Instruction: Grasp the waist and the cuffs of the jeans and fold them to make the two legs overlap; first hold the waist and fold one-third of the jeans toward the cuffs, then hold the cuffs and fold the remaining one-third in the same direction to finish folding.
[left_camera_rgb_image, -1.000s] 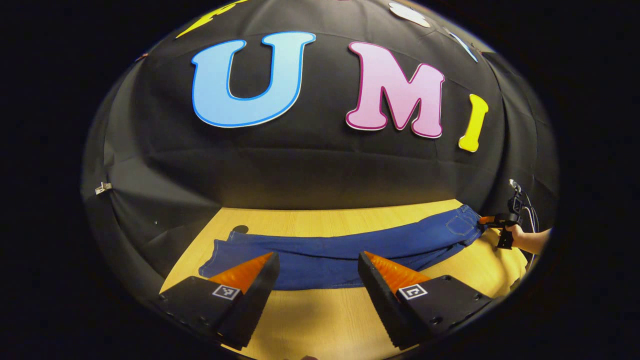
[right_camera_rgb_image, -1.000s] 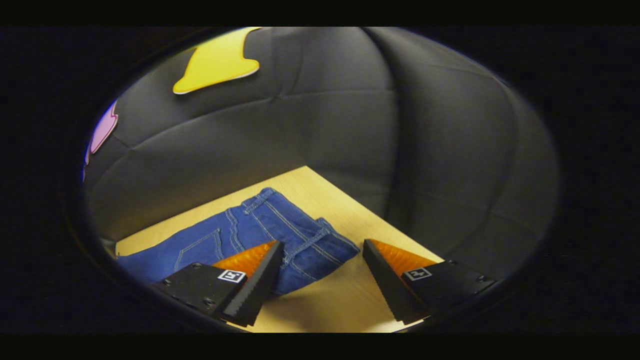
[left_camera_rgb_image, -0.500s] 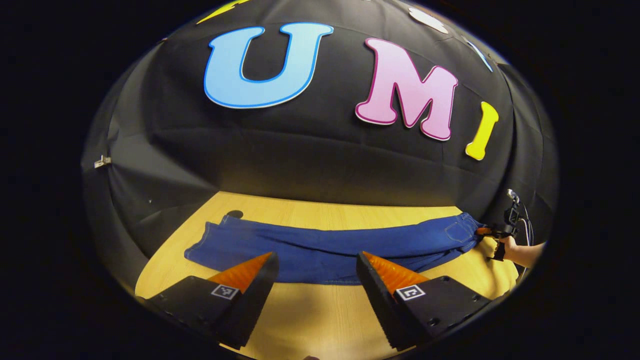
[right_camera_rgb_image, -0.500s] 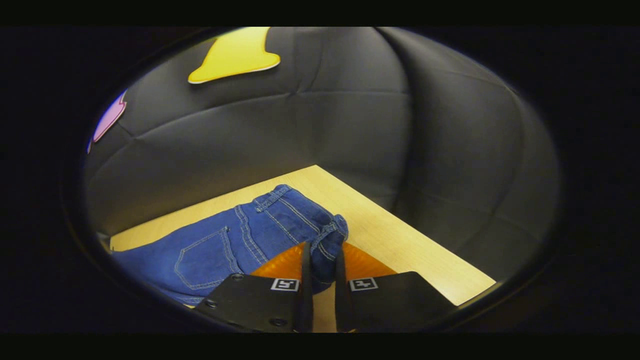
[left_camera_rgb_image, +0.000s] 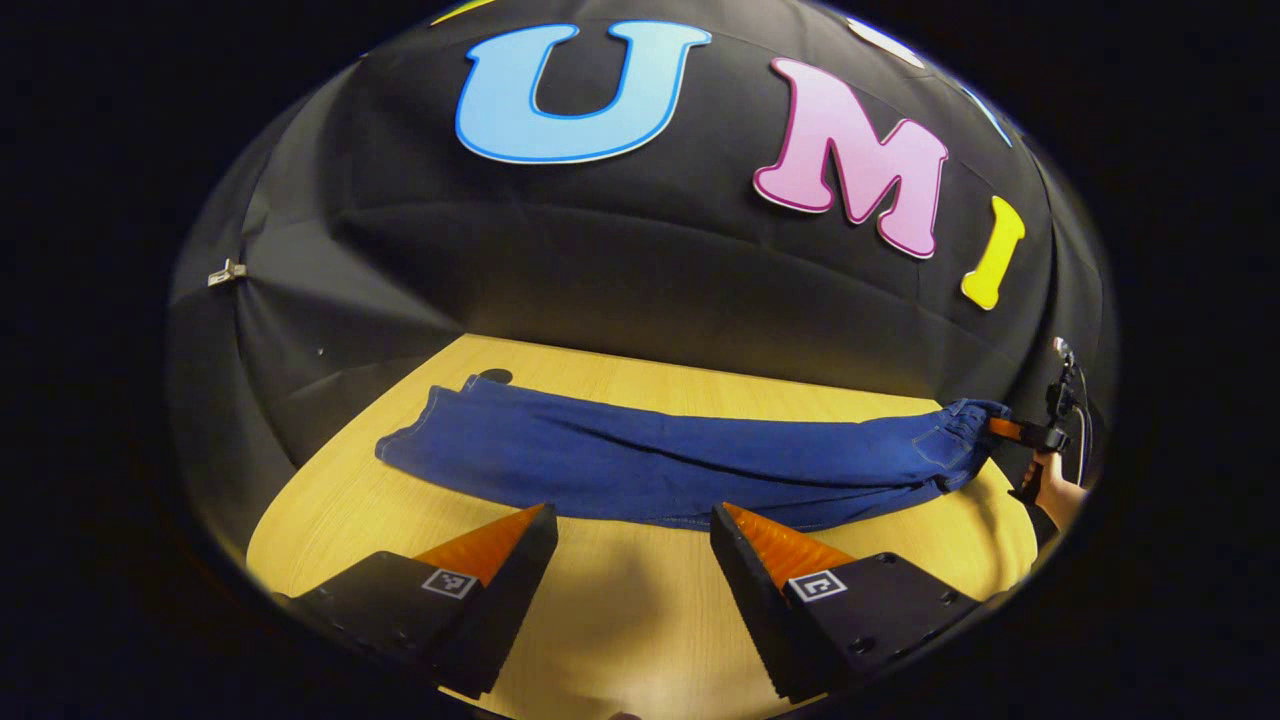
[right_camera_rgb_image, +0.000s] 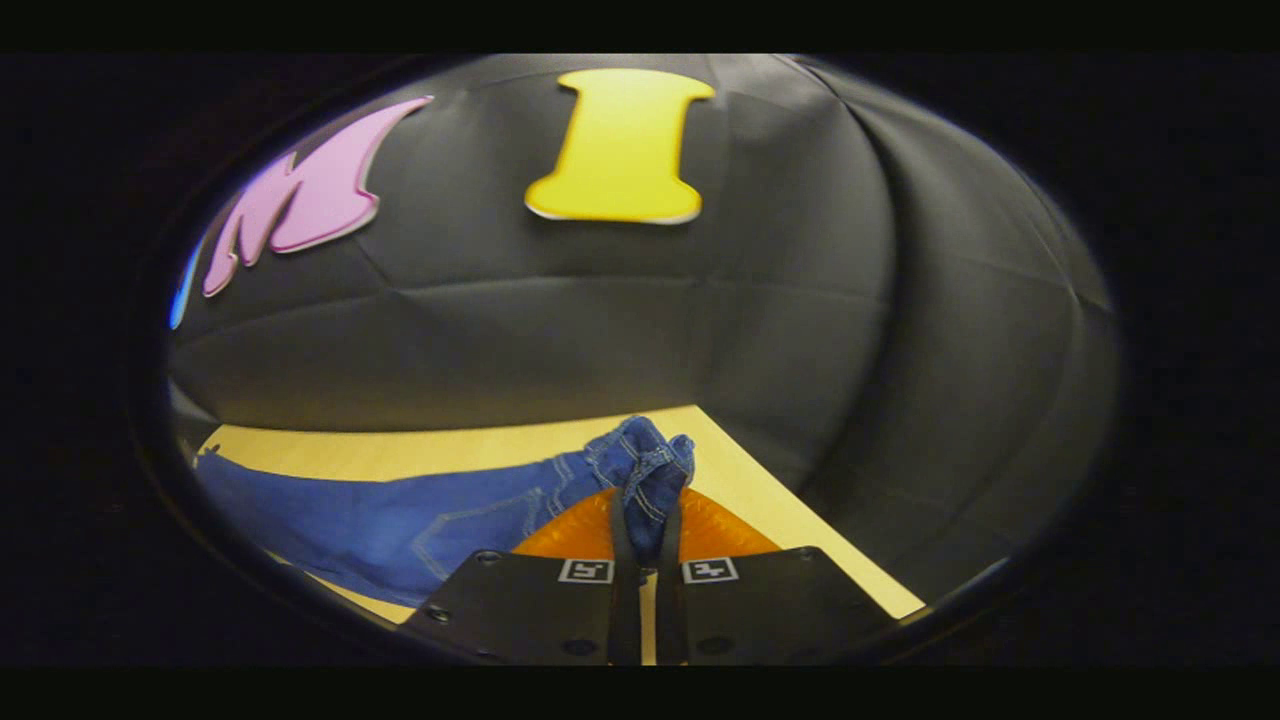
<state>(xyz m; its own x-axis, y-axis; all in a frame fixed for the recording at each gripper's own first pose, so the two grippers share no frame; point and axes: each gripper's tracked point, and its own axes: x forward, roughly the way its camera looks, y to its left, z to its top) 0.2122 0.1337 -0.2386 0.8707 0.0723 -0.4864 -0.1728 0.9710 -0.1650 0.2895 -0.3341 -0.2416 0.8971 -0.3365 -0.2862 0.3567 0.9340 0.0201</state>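
Observation:
Blue jeans (left_camera_rgb_image: 660, 460) lie stretched across the wooden table (left_camera_rgb_image: 620, 620), cuffs at the left end (left_camera_rgb_image: 420, 445) and waist at the right end (left_camera_rgb_image: 955, 440). In the left gripper view my left gripper (left_camera_rgb_image: 628, 530) stands open just short of the jeans' near edge, with nothing between its fingers. At the far right of that view my right gripper (left_camera_rgb_image: 1010, 430), held by a hand (left_camera_rgb_image: 1055, 495), pinches the waist. In the right gripper view my right gripper (right_camera_rgb_image: 645, 520) is shut on the bunched waistband (right_camera_rgb_image: 650, 470), which is lifted off the table, the legs (right_camera_rgb_image: 400, 520) trailing left.
The booth's black cloth wall (left_camera_rgb_image: 640, 280) runs close behind the table on the far side and right. A small dark round mark (left_camera_rgb_image: 496, 377) sits on the table near the cuffs. The table's near strip is bare wood.
My right gripper closed on the waistband and lifted it, swinging its view leftward. The left gripper drew back slightly from the jeans and stayed open.

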